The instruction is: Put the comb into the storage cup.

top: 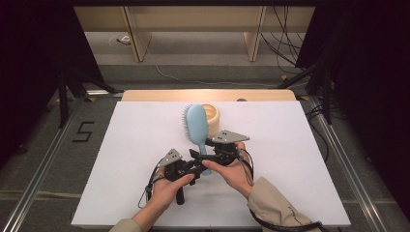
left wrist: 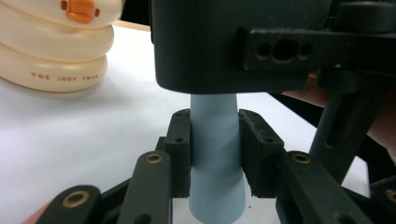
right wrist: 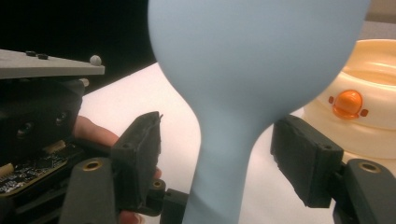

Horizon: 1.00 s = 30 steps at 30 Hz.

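A light blue hairbrush (top: 197, 125) lies with its head toward the far side, bristles facing left, over the white board (top: 130, 145). My left gripper (top: 197, 167) is shut on the lower end of its handle (left wrist: 217, 154), both pads pressed against it. My right gripper (top: 207, 145) stands open around the brush's neck (right wrist: 233, 140); its pads (right wrist: 140, 149) sit apart from the neck on both sides. The right gripper's dark body (left wrist: 233, 42) looms just above the left jaws.
A cream, ribbed round container with an orange duck bill (top: 213, 114) (left wrist: 56, 51) (right wrist: 369, 116) stands right behind the brush head. The wooden table edge (top: 208, 94) runs along the far side. A person's hands and beige sleeve (top: 275, 205) come in from the bottom.
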Each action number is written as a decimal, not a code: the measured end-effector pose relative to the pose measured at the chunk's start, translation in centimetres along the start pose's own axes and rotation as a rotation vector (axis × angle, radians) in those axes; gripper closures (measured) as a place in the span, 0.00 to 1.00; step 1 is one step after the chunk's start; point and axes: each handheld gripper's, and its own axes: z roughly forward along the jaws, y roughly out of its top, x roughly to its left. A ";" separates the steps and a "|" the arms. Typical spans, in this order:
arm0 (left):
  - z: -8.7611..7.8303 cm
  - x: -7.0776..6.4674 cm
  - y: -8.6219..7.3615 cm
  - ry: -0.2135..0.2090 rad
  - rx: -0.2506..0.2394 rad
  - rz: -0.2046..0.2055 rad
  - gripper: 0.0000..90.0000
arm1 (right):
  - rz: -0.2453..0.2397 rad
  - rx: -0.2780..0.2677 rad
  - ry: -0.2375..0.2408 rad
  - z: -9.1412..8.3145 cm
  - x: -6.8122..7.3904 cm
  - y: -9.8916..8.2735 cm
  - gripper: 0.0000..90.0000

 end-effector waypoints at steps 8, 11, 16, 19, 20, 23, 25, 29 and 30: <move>0.0 0.2 -0.2 -0.043 -0.010 -0.074 0.74 | -0.018 0.007 -0.007 -0.1 0.2 0.2 0.37; 0.0 0.2 -0.1 -0.058 -0.022 -0.101 0.74 | -0.019 0.010 -0.012 -0.1 0.1 0.2 0.36; 0.0 0.3 -0.2 -0.079 -0.028 -0.133 0.74 | -0.021 0.012 -0.014 -0.1 0.1 0.3 0.36; 0.0 0.4 -0.3 -0.086 -0.032 -0.152 0.73 | -0.024 0.017 -0.017 -0.1 0.1 0.3 0.35; 0.0 0.4 -0.3 -0.088 -0.035 -0.157 0.73 | -0.022 0.015 -0.019 -0.1 0.1 0.3 0.35; 0.0 0.5 -0.2 -0.099 -0.043 -0.166 0.74 | -0.019 0.018 -0.026 -0.2 0.0 0.4 0.34; 0.0 0.5 -0.2 -0.106 -0.047 -0.171 0.73 | -0.017 0.016 -0.027 -0.3 -0.1 0.5 0.33; -0.1 0.6 -0.2 -0.106 -0.050 -0.180 0.74 | -0.011 0.018 -0.028 -0.3 -0.2 0.5 0.26; -0.1 0.6 -0.2 -0.108 -0.053 -0.183 0.74 | -0.013 0.024 -0.031 -0.4 -0.2 0.6 0.23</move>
